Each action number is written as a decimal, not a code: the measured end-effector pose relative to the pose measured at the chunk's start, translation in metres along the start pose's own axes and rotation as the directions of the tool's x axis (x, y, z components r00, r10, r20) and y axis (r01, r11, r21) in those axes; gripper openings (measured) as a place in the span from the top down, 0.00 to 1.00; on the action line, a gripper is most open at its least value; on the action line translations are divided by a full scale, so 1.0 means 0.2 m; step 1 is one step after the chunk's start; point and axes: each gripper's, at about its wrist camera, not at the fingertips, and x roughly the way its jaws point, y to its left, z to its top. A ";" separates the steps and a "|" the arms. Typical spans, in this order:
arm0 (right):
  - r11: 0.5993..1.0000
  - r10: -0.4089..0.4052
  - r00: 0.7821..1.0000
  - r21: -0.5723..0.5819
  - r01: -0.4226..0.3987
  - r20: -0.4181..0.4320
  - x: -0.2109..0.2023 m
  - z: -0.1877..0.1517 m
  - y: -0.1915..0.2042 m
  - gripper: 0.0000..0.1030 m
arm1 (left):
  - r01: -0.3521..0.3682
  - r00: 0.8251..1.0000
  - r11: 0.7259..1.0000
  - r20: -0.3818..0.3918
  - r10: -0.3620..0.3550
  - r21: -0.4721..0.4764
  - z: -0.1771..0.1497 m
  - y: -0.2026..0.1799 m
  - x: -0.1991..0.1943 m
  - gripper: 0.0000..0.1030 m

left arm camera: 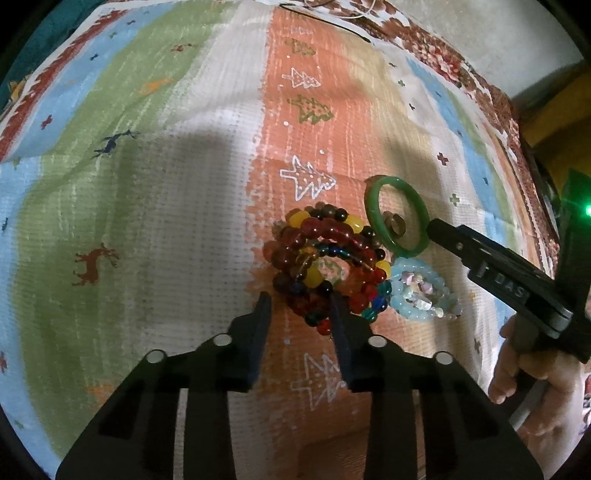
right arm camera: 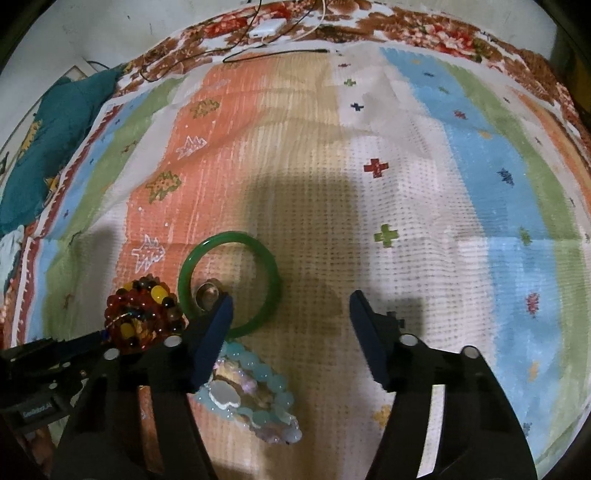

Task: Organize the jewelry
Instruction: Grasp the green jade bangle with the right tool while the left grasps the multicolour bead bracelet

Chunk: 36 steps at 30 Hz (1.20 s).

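Ring (right arm camera: 208,294) inside green bangle (right arm camera: 229,282), on cloth (right arm camera: 406,206)

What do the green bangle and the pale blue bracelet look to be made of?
Green bangle: one rigid, smooth, glossy ring, likely jade, glass or plastic. Pale blue bracelet: translucent, milky round beads, probably glass or resin, with iridescent shell-like pieces.

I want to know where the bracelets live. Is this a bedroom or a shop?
Probably a room at home, maybe a bedroom, not a shop. The bracelets lie on a soft patterned cloth spread over a flowery blanket, with a teal cushion and charger cables at the far edge.
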 end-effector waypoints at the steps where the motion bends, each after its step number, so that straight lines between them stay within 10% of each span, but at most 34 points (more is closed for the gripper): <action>1: 1.000 0.000 1.000 0.000 0.000 -0.004 0.01 0.00 0.00 0.45 | 0.001 1.000 1.000 -0.001 -0.001 -0.001 0.00 0.00 0.00 0.71; 12: 1.000 -0.012 1.000 -0.007 0.012 -0.012 0.07 0.04 0.01 0.68 | 0.012 1.000 1.000 0.004 -0.012 -0.008 -0.01 -0.01 -0.01 0.86; 16: 1.000 -0.001 1.000 -0.014 0.001 -0.028 0.09 0.04 0.01 0.91 | 0.012 1.000 1.000 0.003 -0.012 -0.008 0.00 -0.01 -0.01 0.87; 36: 1.000 0.007 1.000 -0.020 -0.007 0.011 -0.11 -0.02 -0.01 0.92 | 0.037 0.996 0.999 0.080 -0.040 0.031 0.00 -0.10 -0.20 0.89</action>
